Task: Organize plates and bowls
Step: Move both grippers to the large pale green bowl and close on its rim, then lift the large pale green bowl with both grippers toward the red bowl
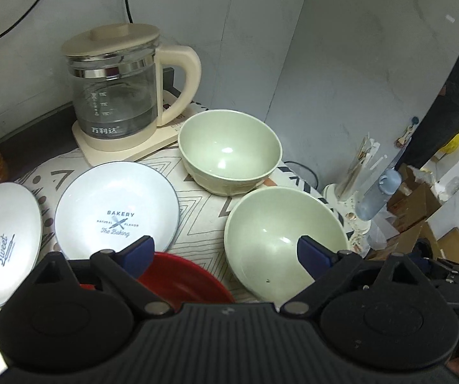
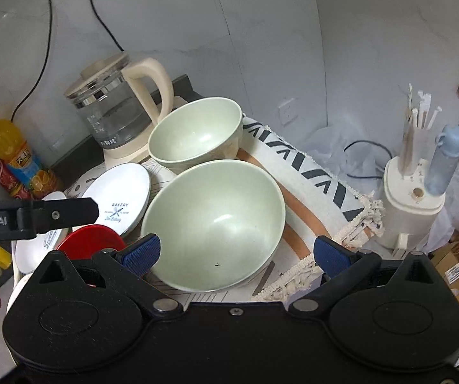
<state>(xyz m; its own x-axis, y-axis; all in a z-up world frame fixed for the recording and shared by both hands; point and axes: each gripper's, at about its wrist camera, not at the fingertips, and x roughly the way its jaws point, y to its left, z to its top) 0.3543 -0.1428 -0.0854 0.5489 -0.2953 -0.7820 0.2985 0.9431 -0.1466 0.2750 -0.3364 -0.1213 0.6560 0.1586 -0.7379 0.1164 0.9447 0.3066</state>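
Two pale green bowls sit on a patterned cloth: the near bowl (image 1: pixel 277 243) (image 2: pixel 213 224) and the far bowl (image 1: pixel 229 150) (image 2: pixel 194 131). A white "Bakery" plate (image 1: pixel 117 211) (image 2: pixel 120 192), a white "Sweet" plate (image 1: pixel 3 243) (image 2: pixel 42 240) and a red plate (image 1: pixel 181 278) (image 2: pixel 91 240) lie to the left. My left gripper (image 1: pixel 226 256) is open and empty above the red plate and the near bowl. My right gripper (image 2: pixel 239 252) is open and empty above the near bowl's front. The left gripper's finger (image 2: pixel 66 211) shows in the right wrist view.
A glass kettle (image 1: pixel 117 96) (image 2: pixel 110 108) stands at the back by the wall. An orange drink bottle (image 2: pixel 18 156) is at far left. A cream holder with straws (image 2: pixel 412 188) and a blue bottle (image 2: pixel 447 160) stand right of the cloth's fringed edge (image 2: pixel 360 217).
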